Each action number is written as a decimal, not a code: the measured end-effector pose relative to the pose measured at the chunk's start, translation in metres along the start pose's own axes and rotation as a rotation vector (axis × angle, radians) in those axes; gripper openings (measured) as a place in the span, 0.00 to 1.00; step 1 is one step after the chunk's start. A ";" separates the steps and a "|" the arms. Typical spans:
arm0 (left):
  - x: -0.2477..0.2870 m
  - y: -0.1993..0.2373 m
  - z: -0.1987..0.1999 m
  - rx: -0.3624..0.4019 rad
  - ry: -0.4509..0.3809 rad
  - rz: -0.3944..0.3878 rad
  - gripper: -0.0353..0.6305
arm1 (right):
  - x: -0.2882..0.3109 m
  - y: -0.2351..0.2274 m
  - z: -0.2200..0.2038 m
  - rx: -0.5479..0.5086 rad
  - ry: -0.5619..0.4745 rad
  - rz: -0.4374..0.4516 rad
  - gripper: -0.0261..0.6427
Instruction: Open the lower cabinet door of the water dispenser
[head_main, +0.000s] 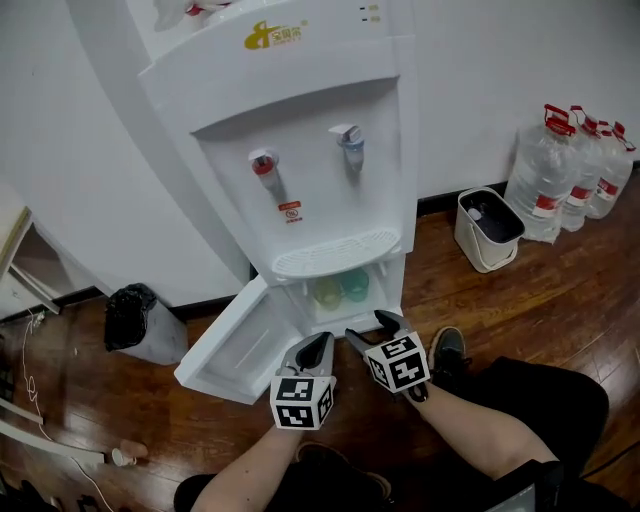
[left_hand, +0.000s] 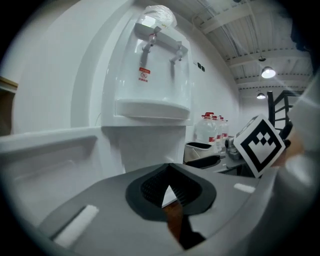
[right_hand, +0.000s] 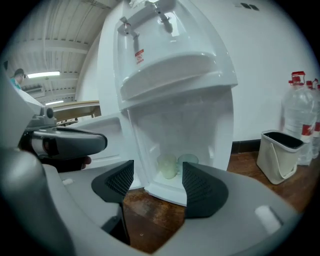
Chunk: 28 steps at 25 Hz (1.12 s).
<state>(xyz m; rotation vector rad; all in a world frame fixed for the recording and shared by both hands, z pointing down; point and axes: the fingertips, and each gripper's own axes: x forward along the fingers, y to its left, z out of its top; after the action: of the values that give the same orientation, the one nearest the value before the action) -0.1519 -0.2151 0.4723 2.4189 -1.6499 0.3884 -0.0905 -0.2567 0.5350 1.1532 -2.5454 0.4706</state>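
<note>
Floor (head_main: 520, 300): dark wooden boards ran along a white wall (head_main: 500, 60).
Water dispenser (head_main: 300, 130): it stood white and upright against that wall, right ahead of me.
Lower cabinet door (head_main: 235, 345): it hung wide open, swung out to the left in the head view.
Cups (head_main: 340, 290): two pale ones sat side by side inside the open compartment.
Left gripper (head_main: 322, 343): I held it near the door's free edge, tips pressed together on nothing.
Right gripper (head_main: 368, 327): I held it just beside the left one, facing the compartment, jaws spread and empty.
Surroundings: a bin (head_main: 488, 230) and water bottles (head_main: 570, 170) stood to the right, a black bag (head_main: 135, 320) to the left.
</note>
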 end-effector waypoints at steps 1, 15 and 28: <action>-0.005 -0.001 0.005 0.005 -0.001 -0.013 0.16 | -0.006 0.006 0.004 -0.003 -0.001 0.008 0.50; -0.053 -0.004 0.128 0.076 -0.039 -0.070 0.18 | -0.093 0.056 0.086 -0.026 -0.043 0.148 0.28; -0.099 -0.013 0.213 -0.030 -0.208 -0.062 0.24 | -0.158 0.083 0.168 0.029 -0.101 0.193 0.10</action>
<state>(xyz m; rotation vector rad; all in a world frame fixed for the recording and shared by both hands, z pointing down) -0.1515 -0.1864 0.2391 2.5545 -1.6406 0.1048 -0.0780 -0.1698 0.3063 0.9683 -2.7611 0.5080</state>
